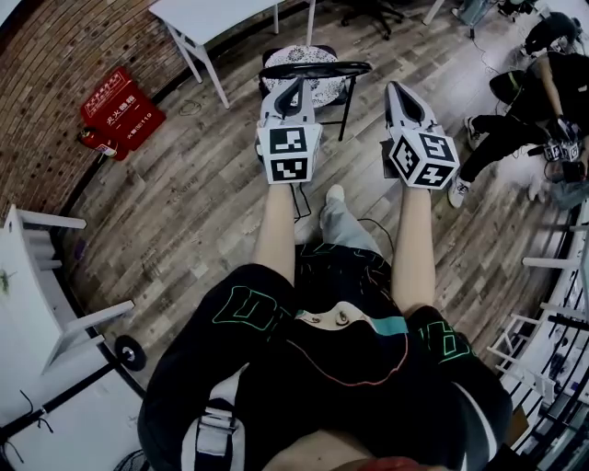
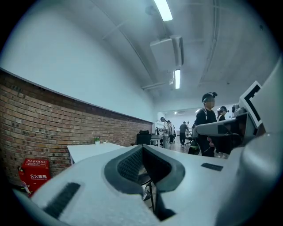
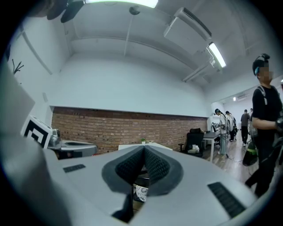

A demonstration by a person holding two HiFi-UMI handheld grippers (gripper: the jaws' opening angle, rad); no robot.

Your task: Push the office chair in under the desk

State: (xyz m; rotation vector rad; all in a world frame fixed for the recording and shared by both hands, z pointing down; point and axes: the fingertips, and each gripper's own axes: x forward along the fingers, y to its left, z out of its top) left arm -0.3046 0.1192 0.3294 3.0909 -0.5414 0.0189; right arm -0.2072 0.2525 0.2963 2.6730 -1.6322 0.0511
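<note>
Floor (image 1: pixel 212 221) — worn wood planks, matt grain. Wall (image 1: pixel 55 83): rough red brick. The counter (image 1: pixel 207 17) has a smooth white top. Office chair (image 1: pixel 324 90): patterned cloth seat, black back rail. Left claw (image 1: pixel 295 84) and right claw (image 1: pixel 395 89) — matt grey plastic, dark ribbed pads (image 2: pixel 130 165).

The floor (image 1: pixel 212 212) is grey-brown wood planking, and a brick wall (image 1: pixel 55 74) runs along its left edge. Against that edge stands a red fire-extinguisher box (image 1: pixel 121 109), with an extinguisher (image 1: pixel 97 141) lying just beside it. Toward the far edge the white worktop (image 1: pixel 207 18) stands on slanted legs. The office chair (image 1: pixel 313 78), with its patterned seat, is near it. A thin loop of cable (image 1: pixel 190 108) lies between the box and the worktop.
</note>
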